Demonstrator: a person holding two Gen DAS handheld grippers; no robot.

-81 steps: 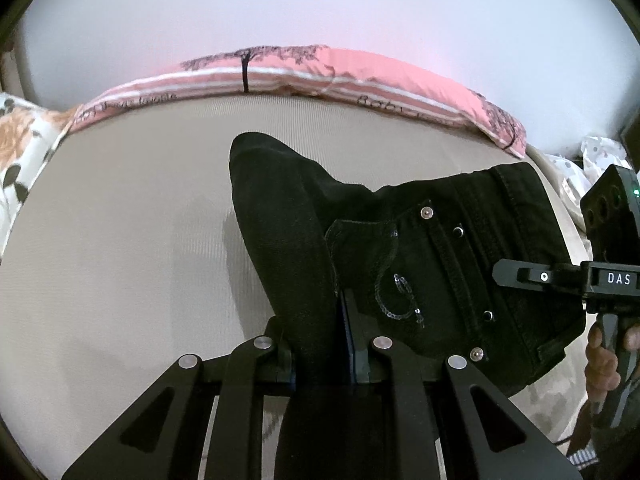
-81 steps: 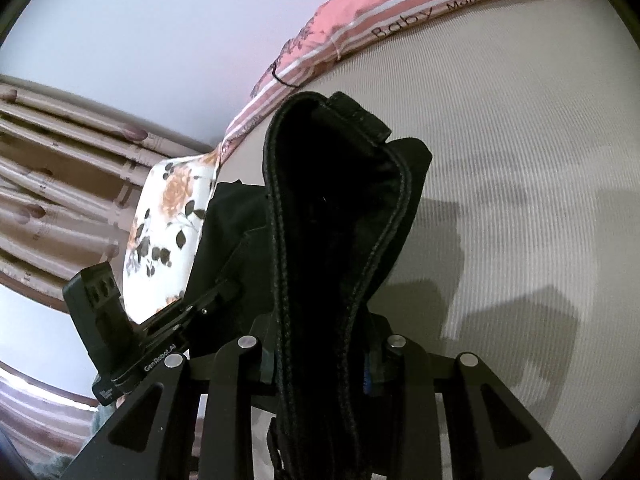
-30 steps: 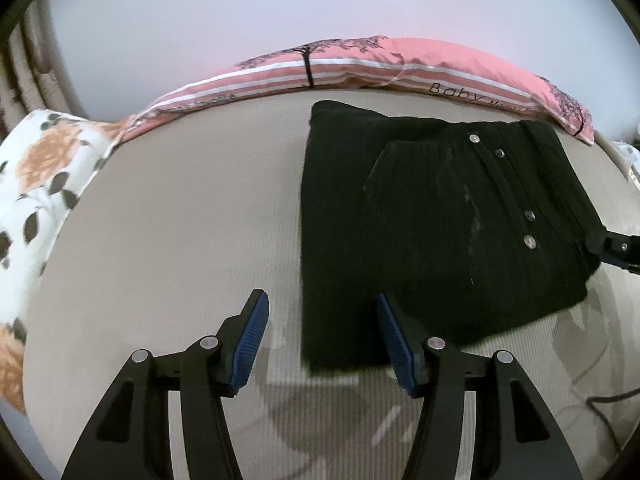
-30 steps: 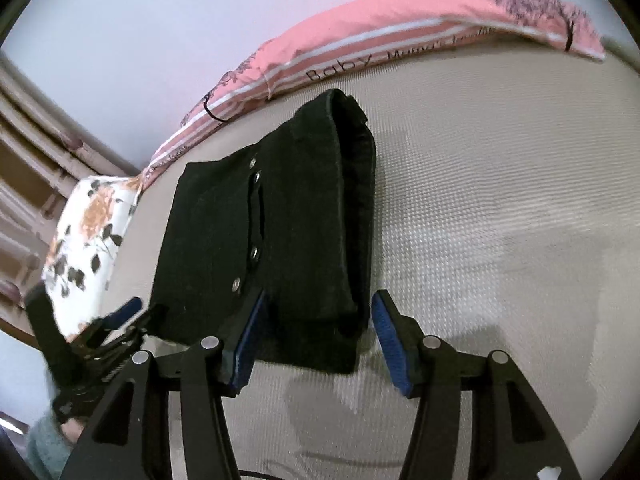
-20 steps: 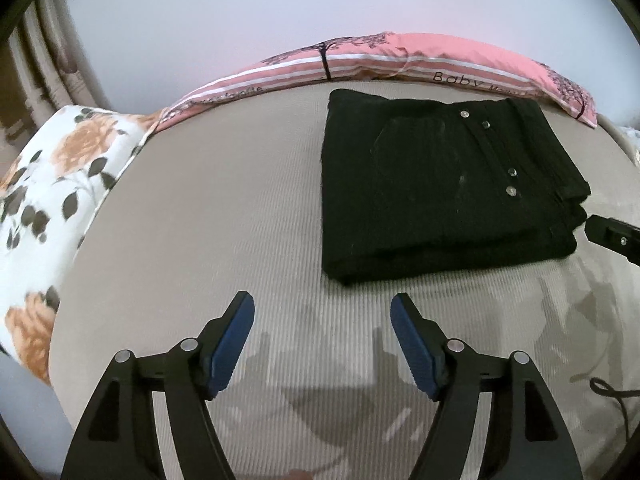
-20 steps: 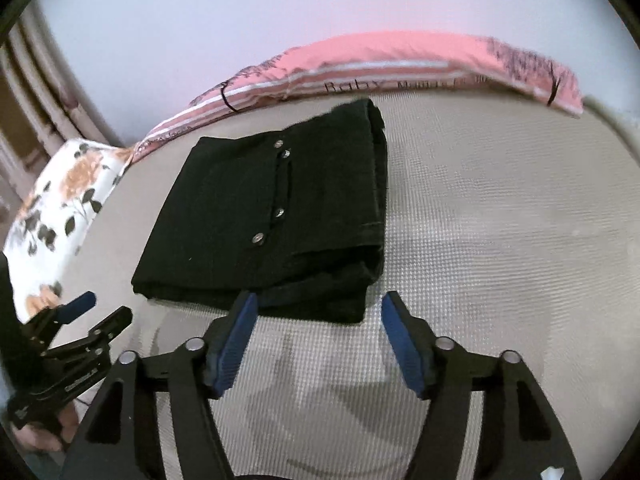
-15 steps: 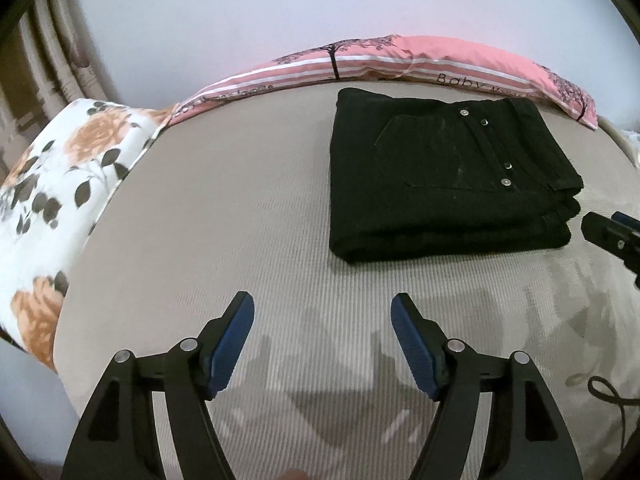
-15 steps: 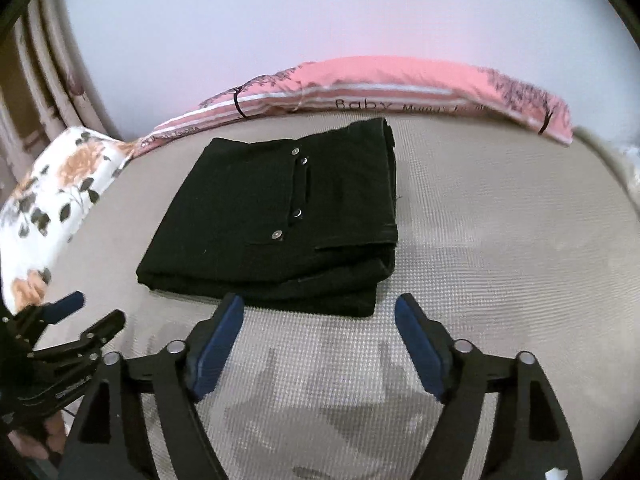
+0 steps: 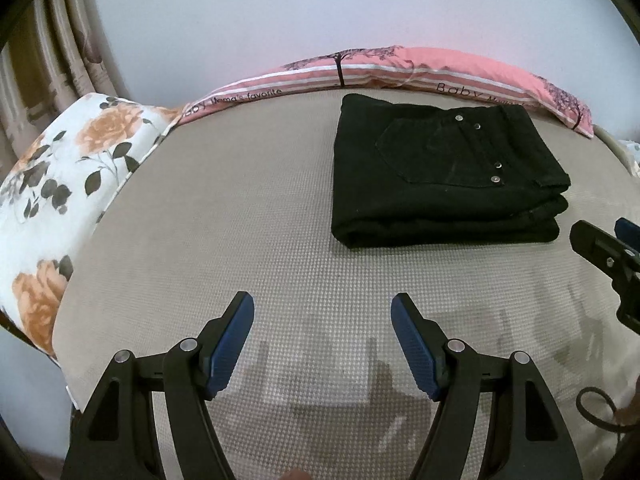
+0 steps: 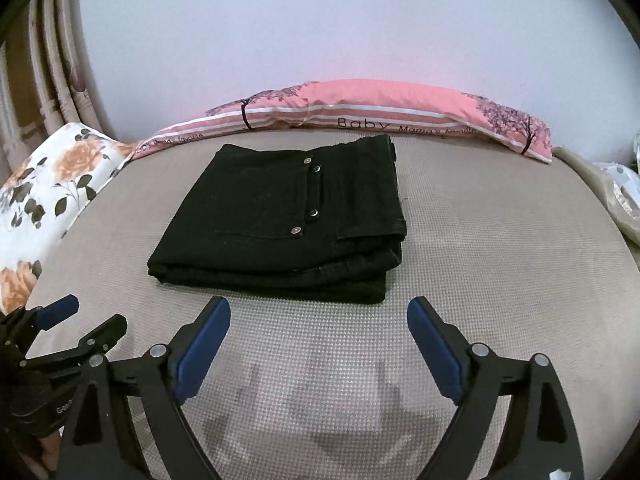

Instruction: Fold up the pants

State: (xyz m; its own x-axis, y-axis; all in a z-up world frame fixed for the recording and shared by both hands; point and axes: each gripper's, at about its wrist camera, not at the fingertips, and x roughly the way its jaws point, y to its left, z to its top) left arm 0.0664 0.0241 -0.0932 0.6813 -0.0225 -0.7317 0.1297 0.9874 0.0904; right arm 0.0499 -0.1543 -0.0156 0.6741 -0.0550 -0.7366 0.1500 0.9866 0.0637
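Black pants (image 9: 440,184) (image 10: 280,220) lie folded into a flat stack on the beige bed (image 9: 220,220), back pocket and metal studs facing up. My left gripper (image 9: 322,308) is open over bare bedding, short of the stack's near left corner, with nothing between its blue pads. My right gripper (image 10: 318,310) hovers just in front of the stack's near edge; its jaws are opening and hold nothing. Each view catches the other gripper at its edge: the right gripper (image 9: 608,248) at the right, the left gripper (image 10: 72,324) at the lower left.
A pink striped pillow (image 9: 400,68) (image 10: 380,108) runs along the far edge against the pale wall. A floral pillow (image 9: 60,184) (image 10: 44,184) lies at the left. Curtains (image 9: 52,52) hang behind it. A black cable (image 9: 600,408) trails at lower right; pale fabric (image 10: 624,200) sits at right.
Both grippers let go of the pants, opened and drew back toward the near side. The folded stack now lies free on the bed. The right gripper rolled level and its jaws kept widening.
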